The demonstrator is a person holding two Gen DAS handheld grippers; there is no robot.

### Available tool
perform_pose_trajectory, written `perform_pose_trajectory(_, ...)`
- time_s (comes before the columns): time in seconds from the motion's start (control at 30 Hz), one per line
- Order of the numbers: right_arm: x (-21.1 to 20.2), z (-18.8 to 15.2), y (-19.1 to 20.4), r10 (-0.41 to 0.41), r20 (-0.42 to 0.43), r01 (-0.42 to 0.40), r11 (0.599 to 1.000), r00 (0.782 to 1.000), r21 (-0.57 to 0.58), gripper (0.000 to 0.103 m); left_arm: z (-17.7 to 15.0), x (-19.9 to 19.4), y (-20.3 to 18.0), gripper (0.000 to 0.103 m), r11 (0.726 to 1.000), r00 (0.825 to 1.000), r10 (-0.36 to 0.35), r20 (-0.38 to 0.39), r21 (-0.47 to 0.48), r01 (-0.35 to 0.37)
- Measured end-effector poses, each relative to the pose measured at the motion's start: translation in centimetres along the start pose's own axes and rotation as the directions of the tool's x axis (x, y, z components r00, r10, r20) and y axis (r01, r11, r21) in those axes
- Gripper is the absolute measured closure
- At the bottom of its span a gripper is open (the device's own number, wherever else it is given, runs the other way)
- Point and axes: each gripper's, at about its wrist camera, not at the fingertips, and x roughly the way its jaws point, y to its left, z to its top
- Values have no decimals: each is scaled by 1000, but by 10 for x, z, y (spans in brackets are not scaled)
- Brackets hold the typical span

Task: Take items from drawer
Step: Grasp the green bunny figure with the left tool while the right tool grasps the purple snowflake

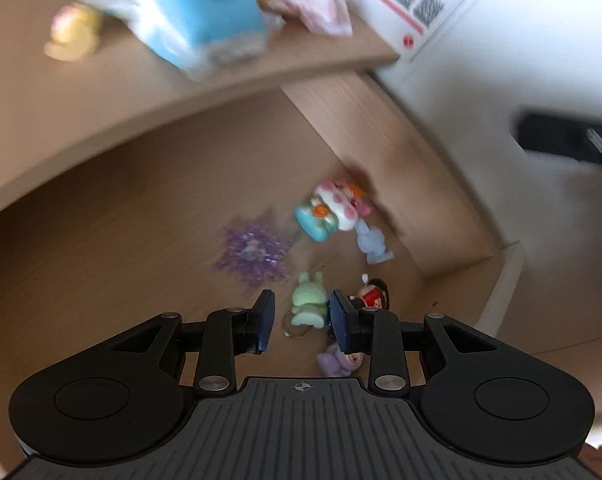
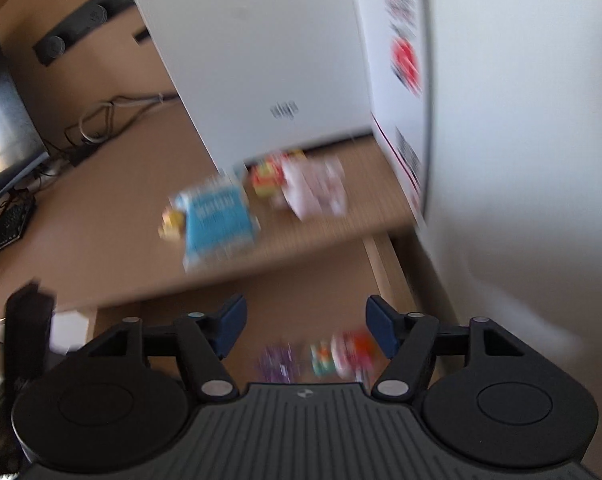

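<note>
The open wooden drawer (image 1: 141,220) holds several small toys. These are a purple glitter snowflake (image 1: 253,250), a pink and teal toy (image 1: 333,210), a blue figure (image 1: 375,246), a green plush (image 1: 309,300), a red doll (image 1: 375,294) and a purple plush (image 1: 337,360). My left gripper (image 1: 303,320) points down into the drawer, open. The green plush shows in the gap between its fingers, lying on the drawer floor with neither pad pressing on it. My right gripper (image 2: 305,326) hangs open and empty above the drawer, over the snowflake (image 2: 279,362) and the pink toy (image 2: 349,354).
On the desk top (image 1: 101,92) above the drawer lie a blue packet (image 1: 205,20), a yellow toy (image 1: 73,34) and a pink packet (image 1: 317,4). A white box (image 2: 253,60) stands behind them. A monitor (image 2: 1,120) and keyboard (image 2: 5,232) sit far left. Both views are blurred.
</note>
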Motion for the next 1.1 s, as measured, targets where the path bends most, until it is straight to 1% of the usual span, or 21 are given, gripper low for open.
perform_pose_trajectory(0.1, -9, -20, -6, -7, -24, 8, 999, 1000, 31, 33, 15, 21, 8, 70, 991, 998, 60, 8, -120, -58)
perform_pose_trajectory(0.17, -16, -32, -10, -13, -24, 14, 999, 1000, 36, 30, 18, 30, 10, 70, 983, 997, 78, -1, -167, -78)
perform_pose_trajectory(0.2, -17, -34, -8, -20, -24, 21, 999, 1000, 36, 30, 17, 35, 6, 70, 984, 997, 69, -23, -161, -72)
perform_pose_trajectory(0.27, -19, -40, -9, -38, -27, 39, 999, 999, 32, 29, 15, 47, -4, 70, 995, 995, 36, -95, -93, -45)
perform_pose_trajectory(0.33, -21, -46, -11, -45, -35, 46, 998, 998, 36, 29, 12, 58, -11, 70, 997, 988, 56, -144, -52, -64)
perform_pose_trajectory(0.4, -21, -50, -15, -45, -46, 47, 998, 998, 43, 29, 9, 65, -12, 70, 995, 985, 73, -158, -54, -82)
perform_pose_trajectory(0.5, -21, -54, -19, -44, -61, 47, 998, 997, 51, 28, 7, 73, -15, 62, 993, 983, 93, -159, -62, -104)
perform_pose_trajectory(0.6, -18, -56, -20, -37, -75, 41, 998, 996, 51, 27, 2, 85, -24, 62, 993, 976, 110, -189, -16, -115)
perform_pose_trajectory(0.67, -17, -57, -20, -42, -81, 45, 998, 996, 44, 27, 0, 87, -34, 61, 991, 975, 136, -173, 38, -132)
perform_pose_trajectory(0.7, -16, -56, -20, -45, -84, 49, 998, 995, 40, 27, -1, 87, -36, 67, 989, 974, 146, -170, 54, -139)
perform_pose_trajectory(0.73, -16, -56, -20, -48, -85, 52, 998, 995, 36, 27, -2, 87, -37, 72, 990, 975, 139, -175, 54, -132)
perform_pose_trajectory(0.8, -16, -53, -21, -49, -86, 52, 998, 995, 31, 27, -5, 82, -30, 72, 995, 976, 98, -194, 1, -99)
perform_pose_trajectory(0.9, -14, -49, -21, -50, -83, 51, 999, 995, 12, 27, -14, 57, -17, 72, 996, 984, 63, -165, -51, -72)
perform_pose_trajectory(0.97, -7, -45, -21, -42, -91, 42, 999, 995, -1, 26, -23, 32, -3, 72, 992, 992, 40, -121, -116, -54)
perform_pose_trajectory(1.03, 6, -42, -20, -32, -113, 30, 999, 993, -13, 26, -32, 3, 16, 72, 978, 998, 11, -58, -207, -23)
perform_pose_trajectory(1.07, 14, -41, -19, -22, -128, 20, 1000, 992, -17, 26, -39, -14, 25, 72, 969, 1000, 14, -22, -248, -19)
perform_pose_trajectory(1.1, 23, -39, -17, -8, -145, 5, 1000, 989, -22, 26, -35, -22, 28, 72, 960, 1000, 27, 4, -278, -25)
